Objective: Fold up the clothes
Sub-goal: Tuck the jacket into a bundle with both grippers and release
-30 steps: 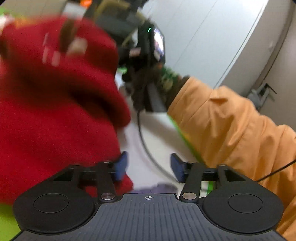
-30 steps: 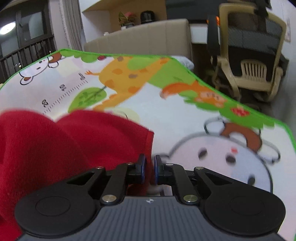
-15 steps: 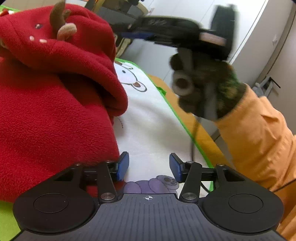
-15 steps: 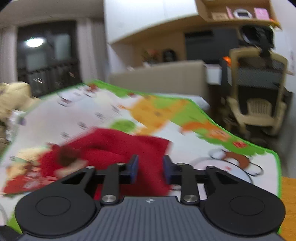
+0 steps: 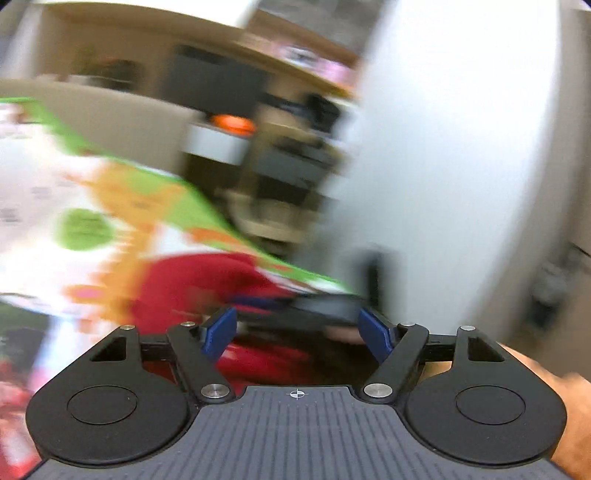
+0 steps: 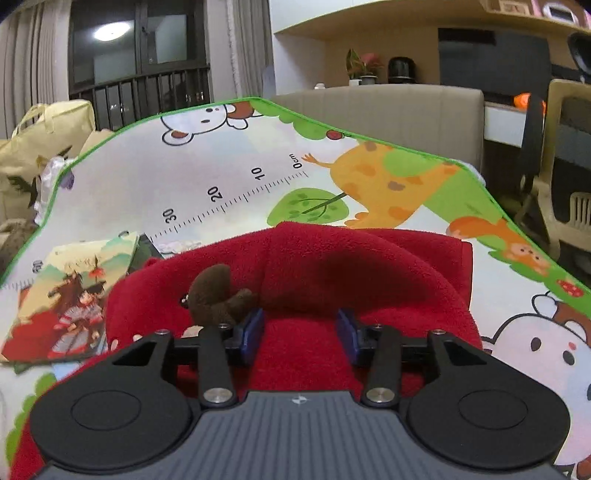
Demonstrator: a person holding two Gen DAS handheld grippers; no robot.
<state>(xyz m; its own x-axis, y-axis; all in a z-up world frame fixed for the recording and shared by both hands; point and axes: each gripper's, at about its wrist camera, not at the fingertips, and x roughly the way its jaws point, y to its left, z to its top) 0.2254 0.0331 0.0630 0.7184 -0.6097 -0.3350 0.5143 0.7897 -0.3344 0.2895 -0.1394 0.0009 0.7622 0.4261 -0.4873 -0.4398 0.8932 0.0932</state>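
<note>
Left wrist view: heavy motion blur across whole frame; only the near black mount at the bottom stays sharp; right side washed pale. Right wrist view: sharp, evenly lit indoor light; ceiling lamp (image 6: 110,31) reflected in dark window, upper left; soft shadow on red garment (image 6: 369,269) at centre; fisheye bending and dark corners at edges.

Cartoon play mat (image 6: 229,162), picture book (image 6: 70,291), beige sofa (image 6: 406,107), yellow bag (image 6: 40,147), perhaps a chair (image 6: 565,173)
</note>
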